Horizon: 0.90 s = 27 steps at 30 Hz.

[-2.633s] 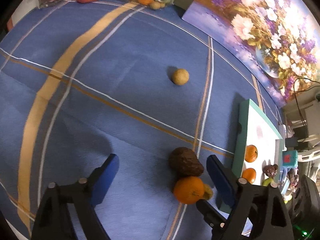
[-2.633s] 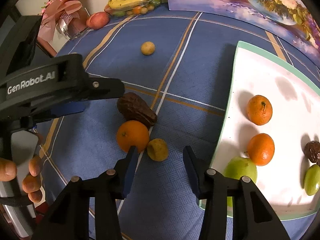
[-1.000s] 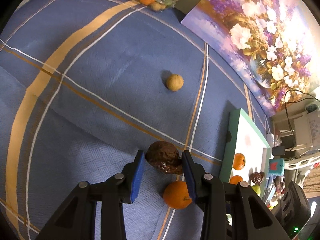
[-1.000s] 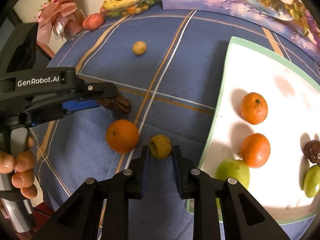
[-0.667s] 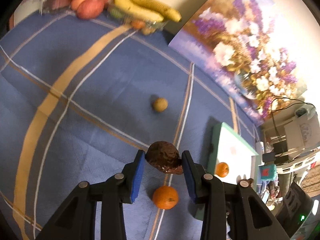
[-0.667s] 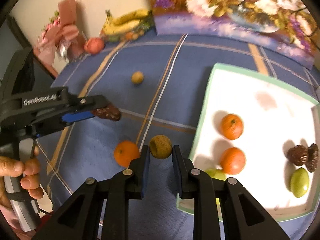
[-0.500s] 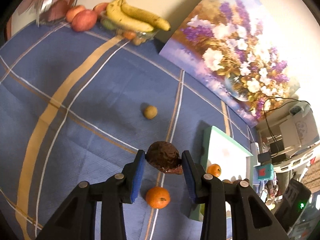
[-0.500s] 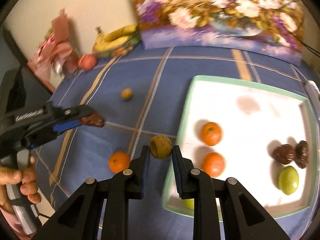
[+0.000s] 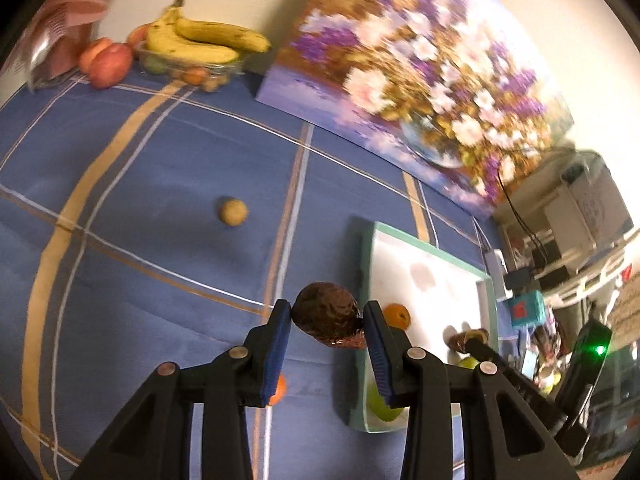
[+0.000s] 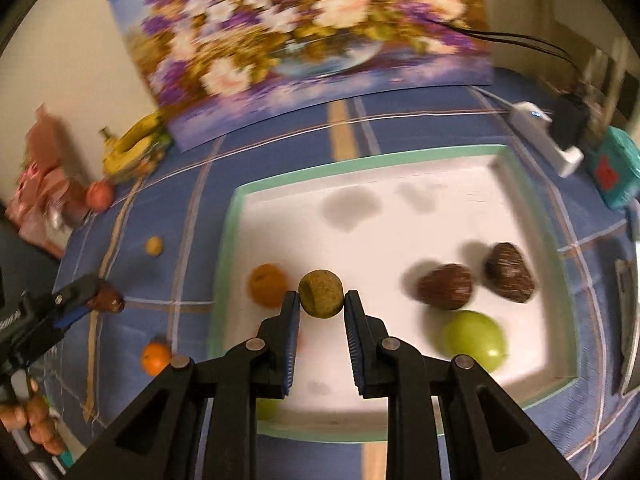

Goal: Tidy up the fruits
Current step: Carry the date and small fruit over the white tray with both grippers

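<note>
My left gripper (image 9: 326, 320) is shut on a dark brown wrinkled fruit (image 9: 326, 318), held above the blue cloth just left of the white tray (image 9: 436, 280). My right gripper (image 10: 320, 300) is shut on a small round tan fruit (image 10: 321, 293), held over the tray (image 10: 400, 224). The tray holds an orange (image 10: 267, 283), two brown fruits (image 10: 446, 286) and a green fruit (image 10: 474, 338). Another orange (image 10: 155, 358) and a second tan fruit (image 9: 233, 211) lie on the cloth.
A flower painting (image 9: 420, 80) leans on the wall behind the table. Bananas (image 9: 204, 42) in a clear box and red apples (image 9: 106, 62) sit at the far left corner. A white power strip (image 10: 544, 136) and a teal box (image 10: 616, 168) lie right of the tray.
Both grippers closed on their fruits, lifted them off the cloth and carried them right. The right one now hangs over the tray; the left one nears its left edge.
</note>
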Motion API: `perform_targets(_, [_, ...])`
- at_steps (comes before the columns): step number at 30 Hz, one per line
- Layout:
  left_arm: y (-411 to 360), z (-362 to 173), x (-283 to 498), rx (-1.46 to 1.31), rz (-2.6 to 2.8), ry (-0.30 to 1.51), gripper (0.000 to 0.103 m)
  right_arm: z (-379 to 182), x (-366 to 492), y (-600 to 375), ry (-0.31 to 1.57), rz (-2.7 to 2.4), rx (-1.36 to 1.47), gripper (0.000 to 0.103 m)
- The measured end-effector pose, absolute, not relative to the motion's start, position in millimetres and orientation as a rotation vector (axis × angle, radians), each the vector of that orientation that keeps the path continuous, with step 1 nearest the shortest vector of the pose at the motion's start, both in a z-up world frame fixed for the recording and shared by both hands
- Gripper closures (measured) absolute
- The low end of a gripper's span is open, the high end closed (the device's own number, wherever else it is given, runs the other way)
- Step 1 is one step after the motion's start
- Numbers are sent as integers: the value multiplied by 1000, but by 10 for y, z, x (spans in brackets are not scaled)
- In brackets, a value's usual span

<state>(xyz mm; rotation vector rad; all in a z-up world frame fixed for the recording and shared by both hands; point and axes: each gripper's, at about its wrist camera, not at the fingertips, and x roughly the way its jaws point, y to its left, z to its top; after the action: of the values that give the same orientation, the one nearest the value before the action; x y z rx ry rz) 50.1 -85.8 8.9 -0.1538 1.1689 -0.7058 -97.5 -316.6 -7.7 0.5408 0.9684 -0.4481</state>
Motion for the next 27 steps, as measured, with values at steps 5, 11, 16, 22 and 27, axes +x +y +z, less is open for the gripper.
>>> perform_targets(5, [-1169, 66, 329, -64, -759, 1168, 63, -70, -1141, -3338, 950, -502, 570, 79])
perform_targets(11, [-1523, -34, 177, 35, -806, 1182, 63, -64, -1250, -3446, 937, -524, 580, 79])
perform_targets(16, [-1656, -107, 145, 93, -799, 1175, 63, -106, -1290, -3508, 946, -529, 590, 79])
perform_targets(22, [-1748, -191, 134, 128, -790, 1177, 63, -136, -1296, -3529, 954, -522, 594, 79])
perform_targets(27, [-1782, -239, 135, 153, -777, 1171, 63, -160, -1278, -3517, 964, -512, 597, 79])
